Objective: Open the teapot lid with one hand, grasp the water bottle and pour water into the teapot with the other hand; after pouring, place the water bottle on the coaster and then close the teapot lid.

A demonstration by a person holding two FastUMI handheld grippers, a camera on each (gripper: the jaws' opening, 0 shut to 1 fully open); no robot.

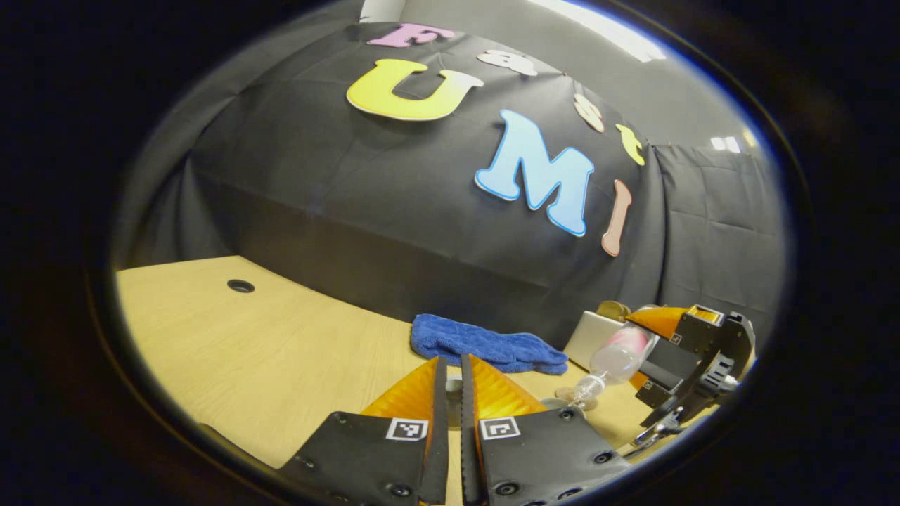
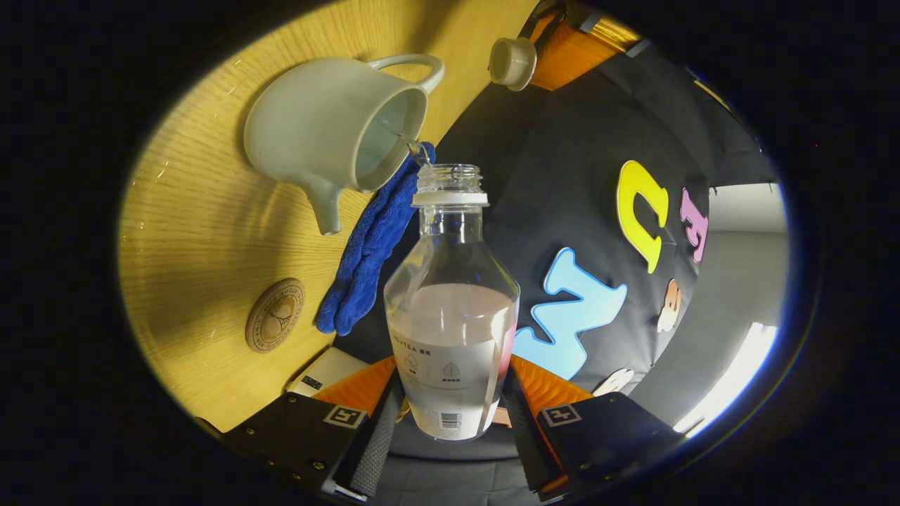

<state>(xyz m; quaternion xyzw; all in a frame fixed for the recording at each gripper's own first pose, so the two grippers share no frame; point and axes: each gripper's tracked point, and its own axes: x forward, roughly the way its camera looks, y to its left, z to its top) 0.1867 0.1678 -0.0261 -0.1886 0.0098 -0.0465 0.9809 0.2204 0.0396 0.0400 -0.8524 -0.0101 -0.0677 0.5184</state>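
Observation:
My right gripper (image 2: 450, 414) is shut on a clear water bottle (image 2: 450, 302) with a white label, tipped mouth-first toward the open white teapot (image 2: 316, 133). A thin trickle leaves the bottle's mouth over the teapot's opening. The teapot lid (image 2: 512, 63) hangs in the air off to the side, held by my left gripper (image 2: 562, 49). In the left gripper view, that gripper (image 1: 453, 383) is nearly closed on the lid's small knob. Farther right there, the tilted bottle (image 1: 619, 358) is held by the right gripper (image 1: 692, 358). A round wooden coaster (image 2: 275, 314) lies on the table near the teapot.
A blue cloth (image 2: 373, 246) (image 1: 489, 344) lies against the booth wall behind the teapot. A flat white box (image 2: 327, 372) (image 1: 590, 337) sits beside the coaster. The wooden table (image 1: 281, 351) stretches left and has a cable hole (image 1: 240, 286).

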